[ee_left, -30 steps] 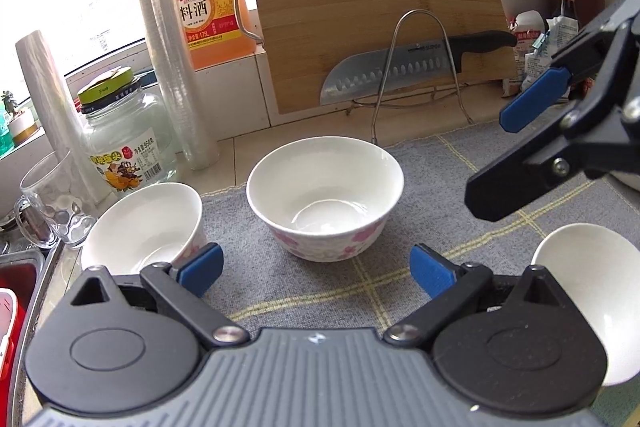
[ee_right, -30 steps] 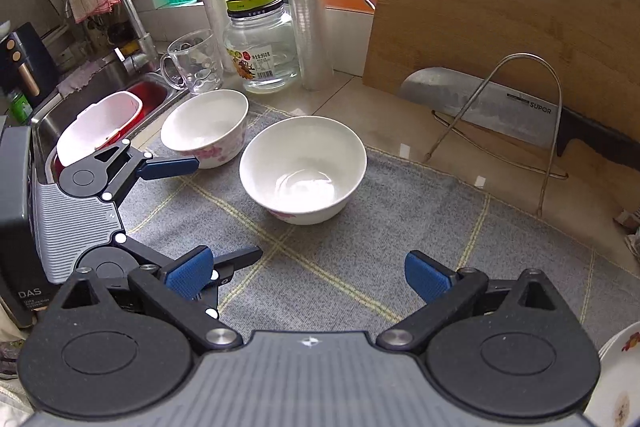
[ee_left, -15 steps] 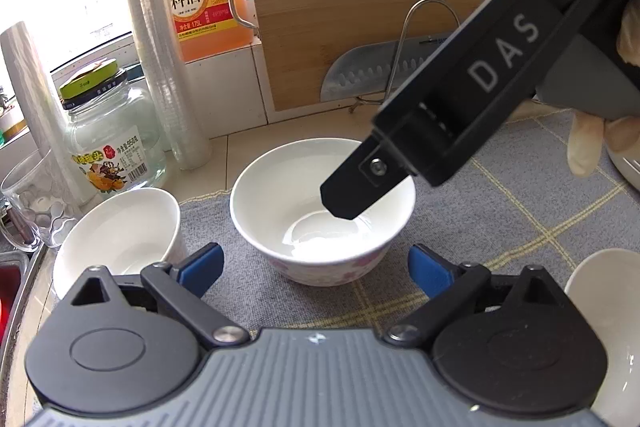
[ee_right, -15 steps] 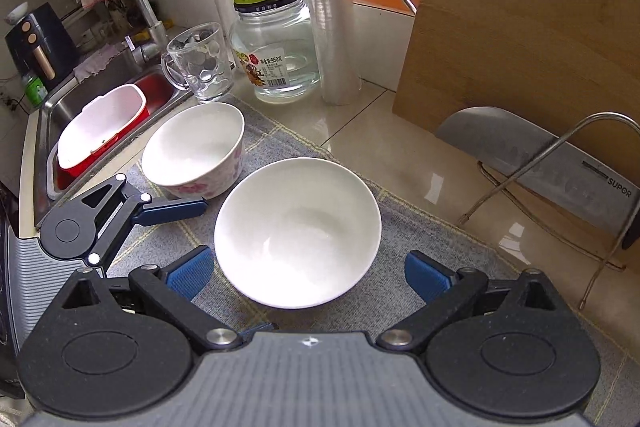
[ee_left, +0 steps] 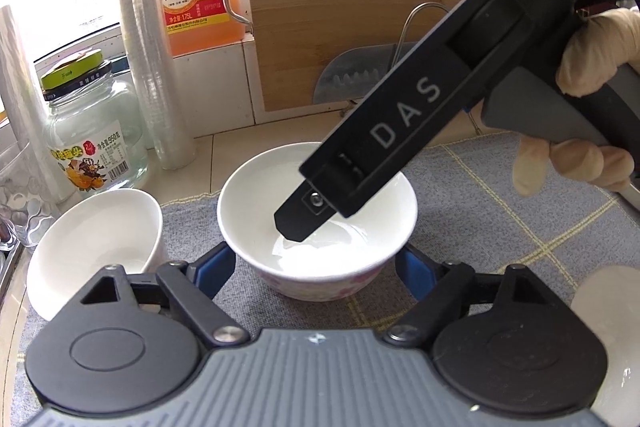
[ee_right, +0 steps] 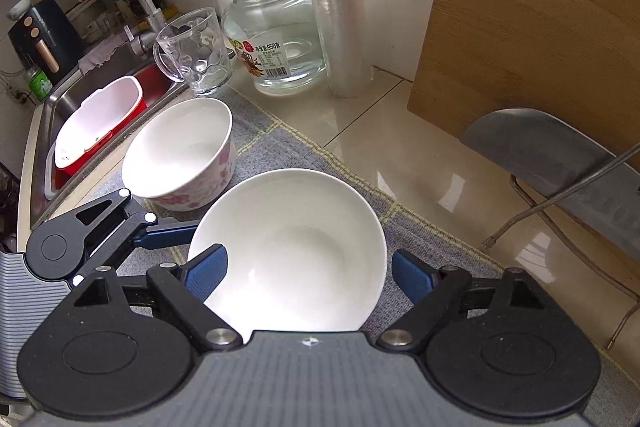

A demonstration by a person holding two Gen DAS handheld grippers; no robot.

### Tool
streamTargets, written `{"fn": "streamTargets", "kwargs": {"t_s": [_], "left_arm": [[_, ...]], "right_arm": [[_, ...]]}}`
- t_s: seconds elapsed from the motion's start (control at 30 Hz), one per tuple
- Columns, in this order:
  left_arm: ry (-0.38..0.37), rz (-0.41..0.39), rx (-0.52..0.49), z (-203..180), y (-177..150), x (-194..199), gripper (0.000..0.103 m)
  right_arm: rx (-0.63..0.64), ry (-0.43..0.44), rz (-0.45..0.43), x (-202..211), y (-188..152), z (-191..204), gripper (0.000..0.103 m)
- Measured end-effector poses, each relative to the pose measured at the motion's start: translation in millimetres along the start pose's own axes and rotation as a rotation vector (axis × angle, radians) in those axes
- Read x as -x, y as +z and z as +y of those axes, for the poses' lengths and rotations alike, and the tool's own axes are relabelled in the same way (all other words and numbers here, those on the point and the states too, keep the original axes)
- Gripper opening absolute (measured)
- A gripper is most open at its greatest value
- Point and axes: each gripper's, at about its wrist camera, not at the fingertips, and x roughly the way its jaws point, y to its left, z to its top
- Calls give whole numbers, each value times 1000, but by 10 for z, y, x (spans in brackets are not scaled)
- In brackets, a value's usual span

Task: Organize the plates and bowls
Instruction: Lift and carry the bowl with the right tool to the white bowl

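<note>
Left hand-held gripper (ee_left: pixel 310 269): jaws just closed in, blue pads either side of the middle bowl (ee_left: pixel 256 203) on the grey mat (ee_left: pixel 500 195); contact not clear. Right hand-held gripper (ee_right: pixel 308 273): jaws also just closed in, straddling the same bowl (ee_right: pixel 292 247), right pad apart from the rim. Second bowl (ee_right: pixel 180 155) just beyond, near the sink (ee_right: pixel 48 107). Glass jar (ee_right: pixel 276 35) and cutting board (ee_right: pixel 528 19) at the counter's back.
</note>
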Motion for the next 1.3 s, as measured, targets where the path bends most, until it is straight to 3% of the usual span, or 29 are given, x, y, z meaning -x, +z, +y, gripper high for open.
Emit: {"fn": "streamTargets", "kwargs": {"t_s": [0.87,1.3], "left_arm": [[-23,0,-12,-13,-36,-28,86],[-53,-10,-64,-92,43,306,86]], "right_arm": [[-49,50,3,3,12,-41,88],[-68,65,-11,285,-44,115,89]]}}
